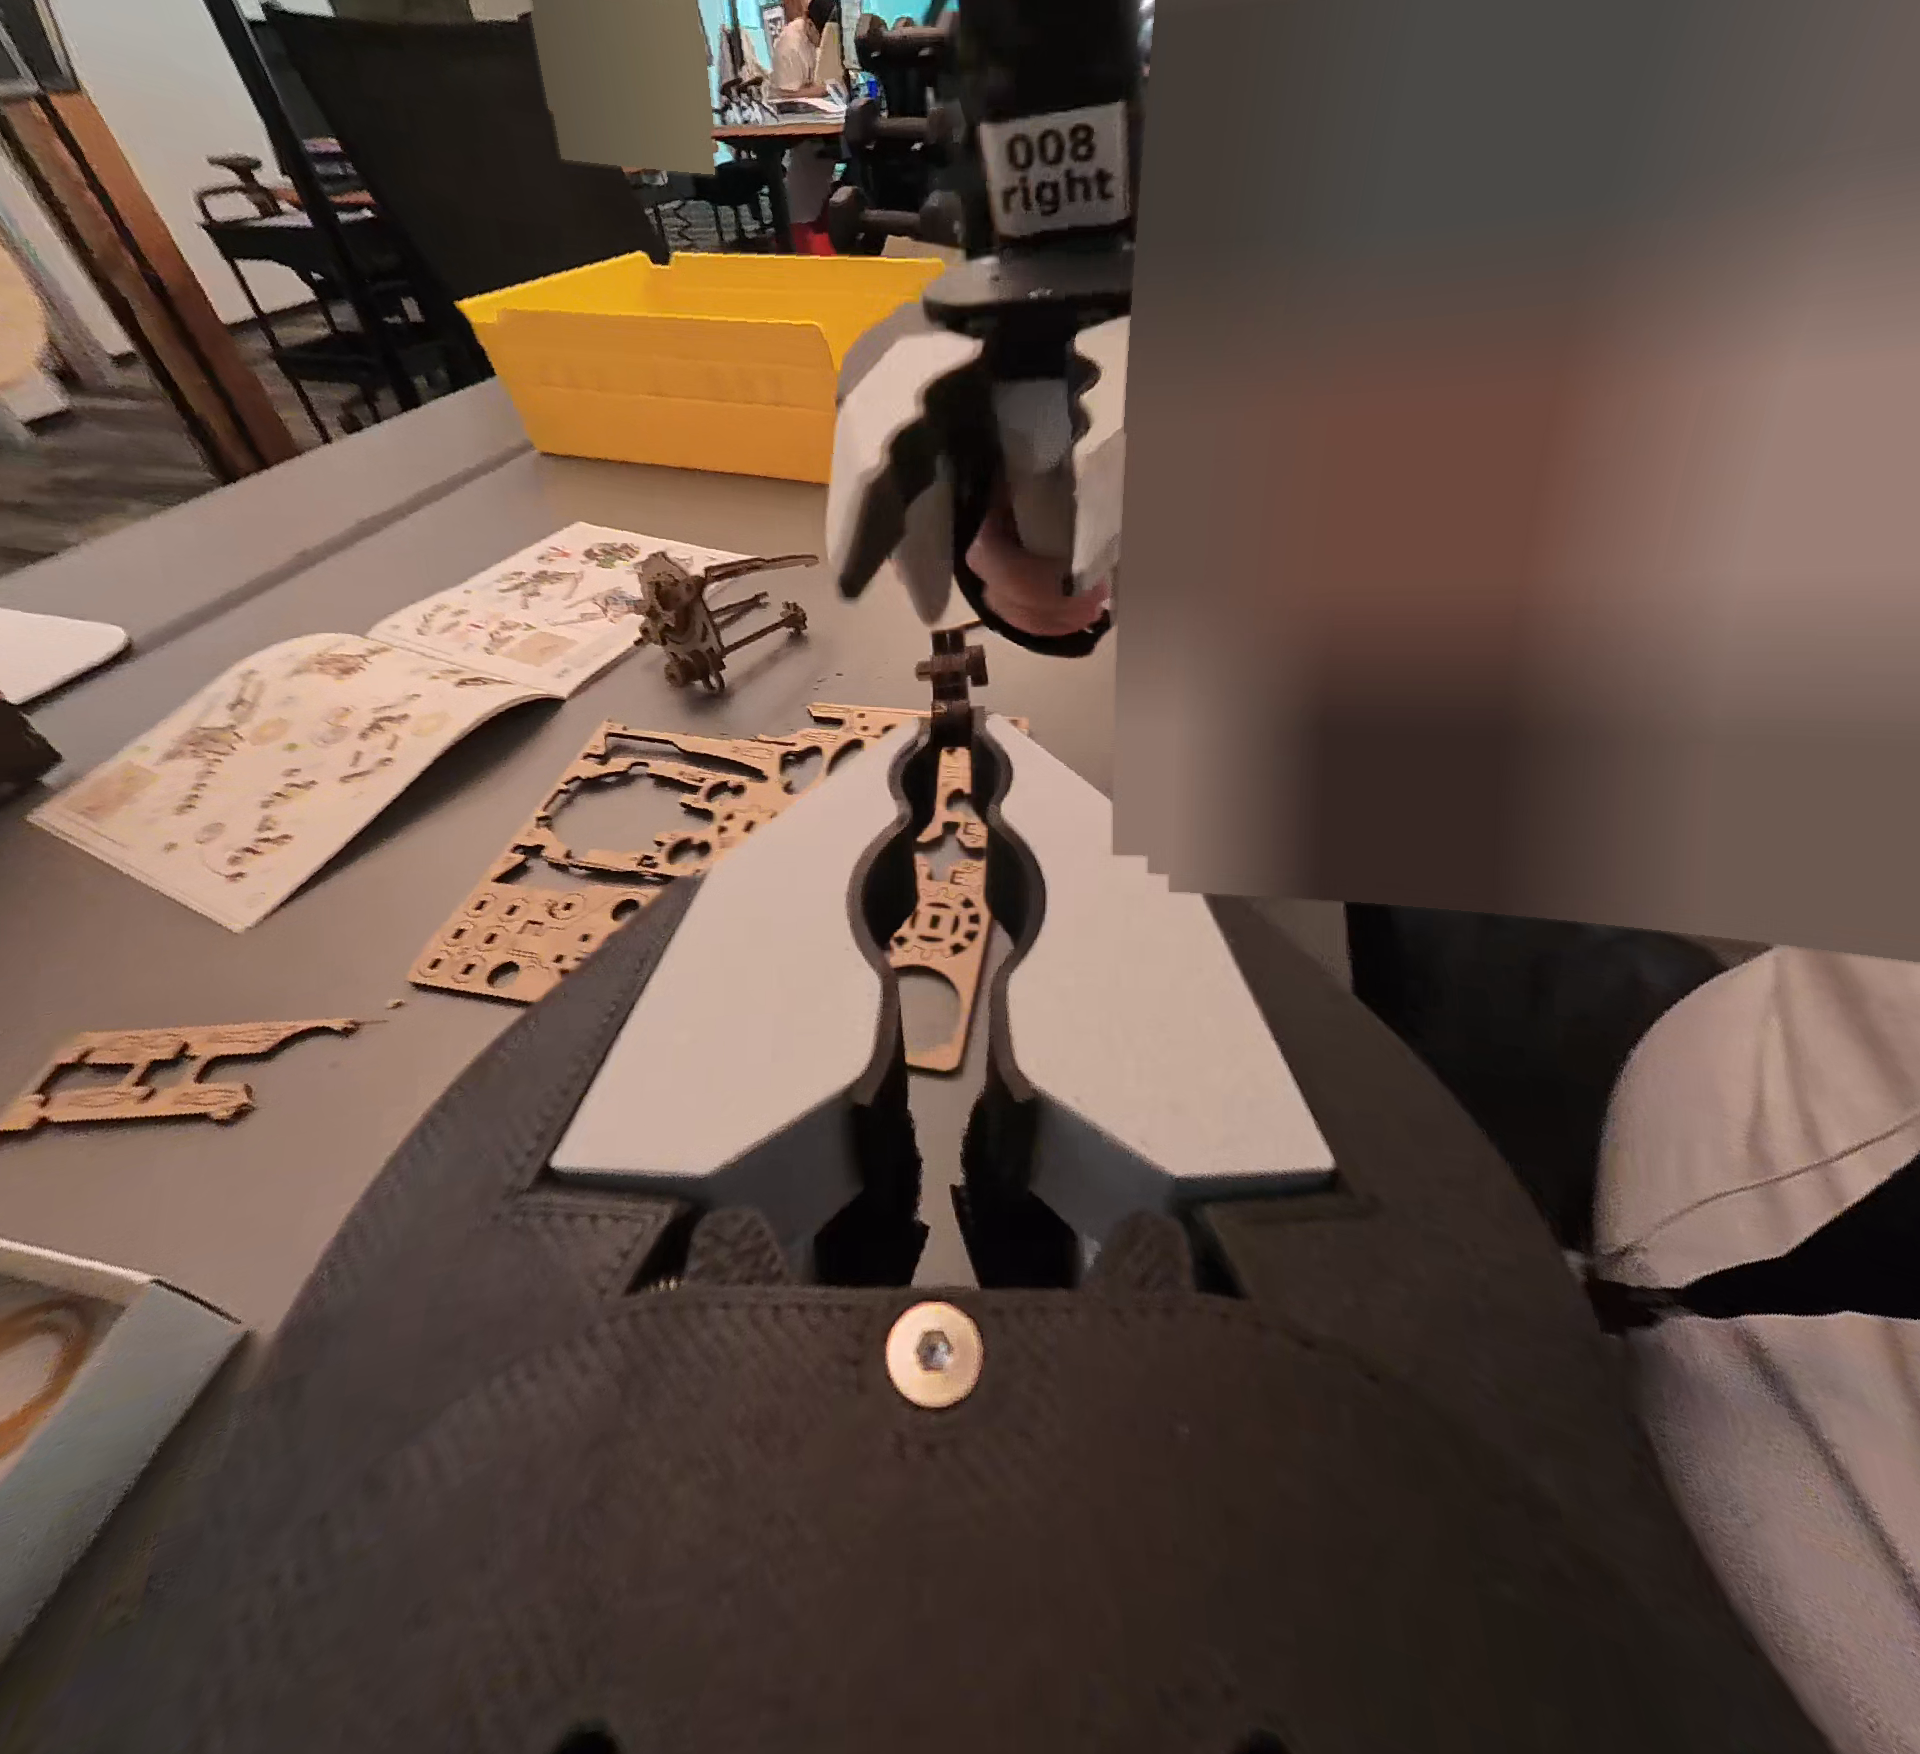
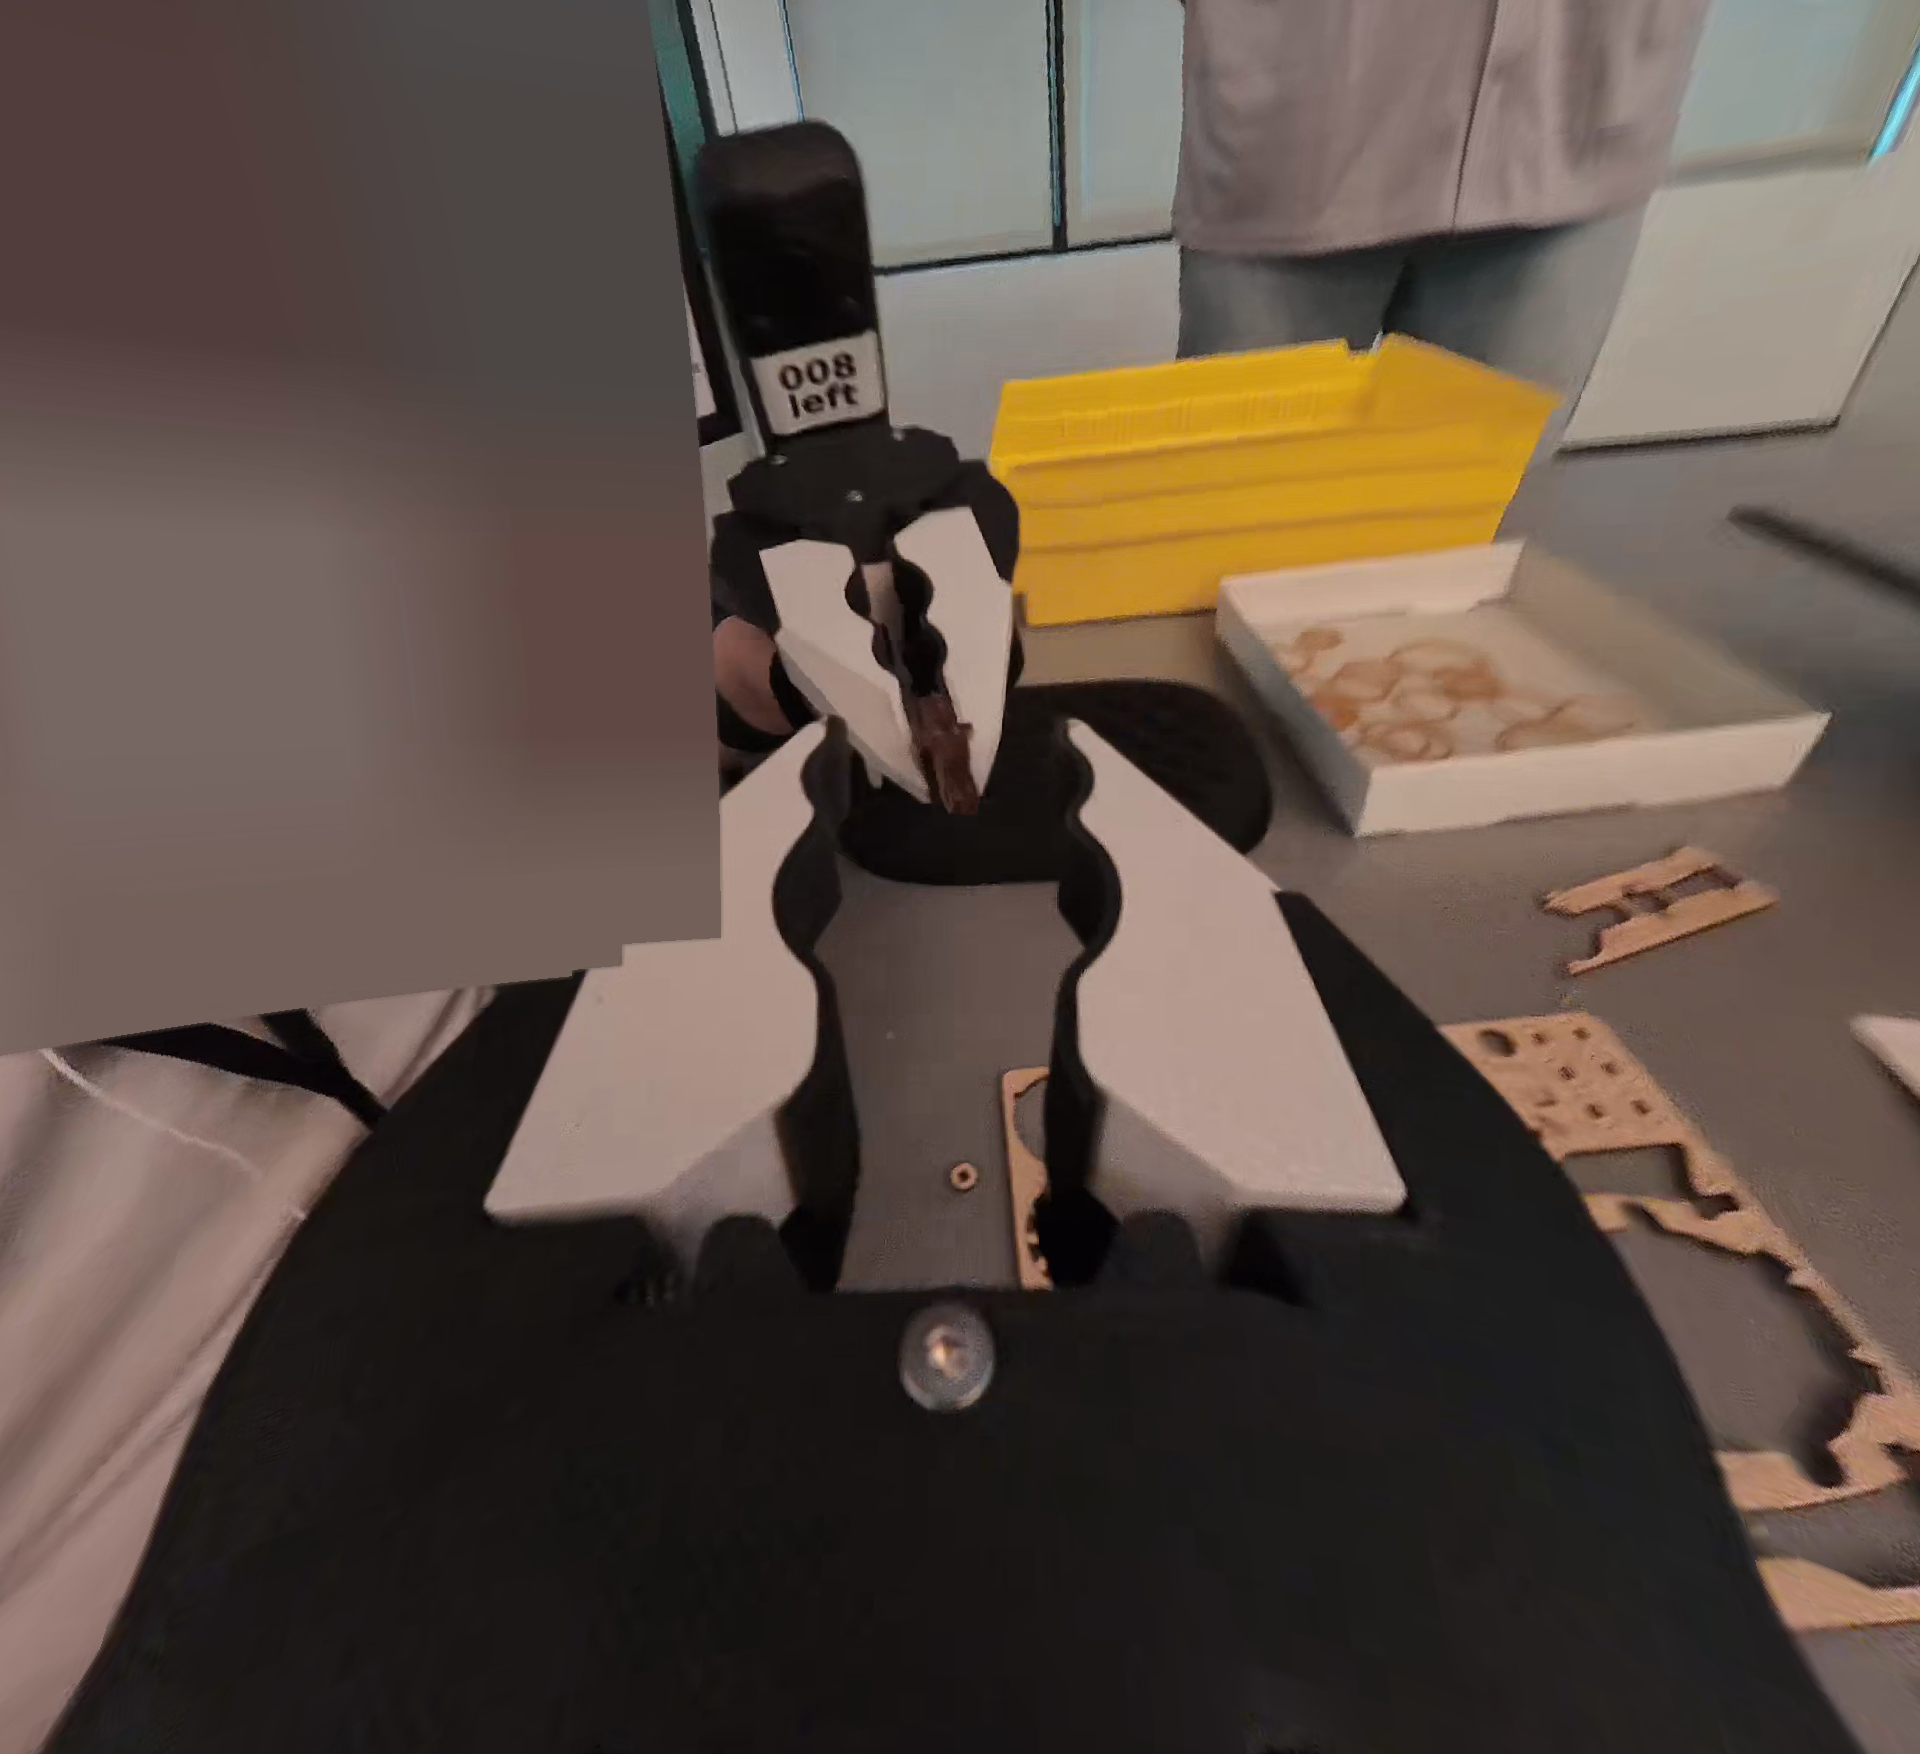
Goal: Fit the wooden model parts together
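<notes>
My left gripper [image 1: 951, 722] is shut on a small dark wooden part [image 1: 951, 665] that sticks out beyond its fingertips. It holds the part in the air above a laser-cut wooden sheet [image 1: 665, 831] on the grey table. My right gripper [image 1: 977, 587] hangs open just above and behind the part, not touching it. In the right wrist view my right gripper [image 2: 951, 748] is open and empty, with its fingertips on either side of the left gripper [image 2: 951, 785] and the wooden part [image 2: 940, 748]. A partly built wooden model [image 1: 696, 624] stands on the table farther back.
An open instruction booklet [image 1: 343, 717] and a leftover wooden frame [image 1: 135, 1076] lie to the left. A yellow bin [image 1: 675, 364] stands at the back and a white box [image 2: 1507, 696] beside it. More cut sheets [image 2: 1538, 1091] and a tiny wooden ring [image 2: 963, 1176] lie below. A person [image 2: 1455, 42] stands behind the table. Only a small space, under 4 cm, lies between the two pairs of fingers. The partly built wooden model [image 1: 696, 624] is about 25 centimeters from both grippers' fingertips.
</notes>
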